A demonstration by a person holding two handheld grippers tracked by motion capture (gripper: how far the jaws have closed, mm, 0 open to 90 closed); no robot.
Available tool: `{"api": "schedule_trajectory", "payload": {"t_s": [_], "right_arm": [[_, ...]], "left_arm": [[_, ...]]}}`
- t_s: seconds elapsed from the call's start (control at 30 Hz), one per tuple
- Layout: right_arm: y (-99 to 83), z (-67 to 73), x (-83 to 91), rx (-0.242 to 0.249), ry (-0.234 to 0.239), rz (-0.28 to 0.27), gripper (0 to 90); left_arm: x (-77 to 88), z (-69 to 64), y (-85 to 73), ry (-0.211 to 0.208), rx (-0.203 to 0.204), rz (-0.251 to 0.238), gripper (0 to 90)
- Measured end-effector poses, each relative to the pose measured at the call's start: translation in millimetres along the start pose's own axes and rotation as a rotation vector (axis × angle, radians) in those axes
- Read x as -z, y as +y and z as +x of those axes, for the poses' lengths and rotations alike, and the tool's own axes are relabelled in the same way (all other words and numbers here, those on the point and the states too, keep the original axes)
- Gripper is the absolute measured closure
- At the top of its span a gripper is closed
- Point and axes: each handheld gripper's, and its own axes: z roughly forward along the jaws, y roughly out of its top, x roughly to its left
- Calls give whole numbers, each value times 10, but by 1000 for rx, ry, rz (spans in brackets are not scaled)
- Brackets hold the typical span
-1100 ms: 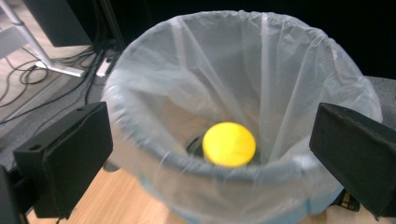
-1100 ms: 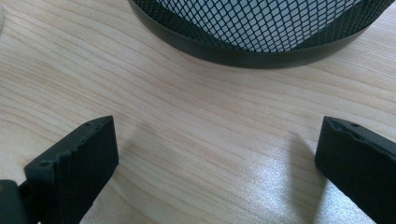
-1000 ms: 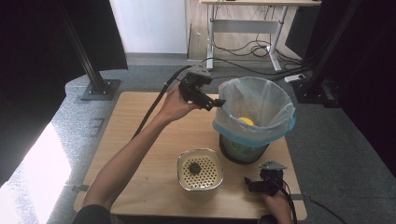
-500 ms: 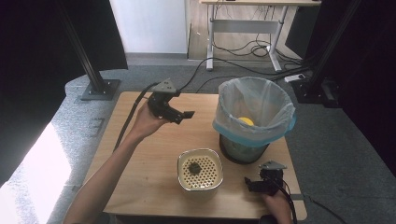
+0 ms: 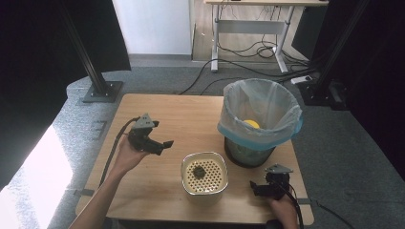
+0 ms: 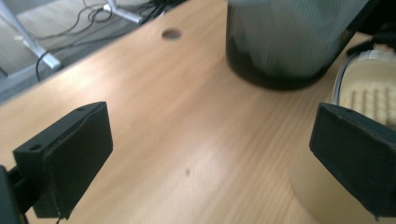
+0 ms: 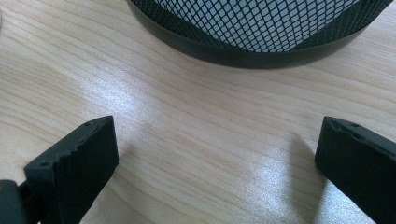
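Your left gripper (image 5: 152,141) is empty and sits above the table's (image 5: 181,112) left half, at about 9 o'clock from the cream container (image 5: 204,175). Its long axis runs from the grey plate at upper left down toward 4 o'clock, so the jaws point at the container and the bin (image 5: 258,121). In the left gripper view its jaws stand wide apart with bare wood between them; the container's perforated top (image 6: 369,100) lies just past the right-hand jaw and the bin's dark base (image 6: 280,51) at 1 o'clock.

Your left hand (image 5: 125,155) cups the gripper from below, forearm coming up from 7 o'clock, cable trailing back along the arm.

Your right gripper (image 5: 268,186) rests low at the table's near edge, at 4 o'clock from the container and 6 o'clock from the bin, jaws pointing toward 9 o'clock. In the right gripper view its jaws are spread wide over bare wood, nothing between them, with the bin's mesh wall (image 7: 261,23) ahead at 12 o'clock.

Count: two grippers, one cream container with something dark on its perforated top, one mesh bin with one pale liner bag, one yellow item (image 5: 251,124) inside the bin.
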Motion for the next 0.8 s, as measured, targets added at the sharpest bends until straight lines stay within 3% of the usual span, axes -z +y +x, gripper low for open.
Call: {"api": "schedule_trajectory", "payload": {"t_s": [0.07, 0.2, 0.33, 0.43, 0.63, 0.7, 0.8], "right_arm": [[0, 0, 0, 0, 0, 1, 0], [0, 1, 0, 0, 0, 0, 0], [0, 3, -1, -2, -2, -1, 0], [1, 5, -1, -5, -2, 0, 0], [1, 5, 0, -5, -2, 1, 0], [-2, 5, 1, -5, -2, 1, 0], [-1, 4, 0, -5, -2, 1, 0]], "left_arm": [[-5, -24, -186, 19, 8, 9, 0], [-22, -75, -495, 18, 32, 0, 0], [-96, -140, -805, 53, 32, 82, 0], [-160, -168, -996, 57, 53, 125, 0], [-275, -195, -1283, 48, 86, 193, 0], [-295, -194, -1308, 46, 98, 244, 0], [-293, -189, -1315, 46, 105, 259, 0]]}}
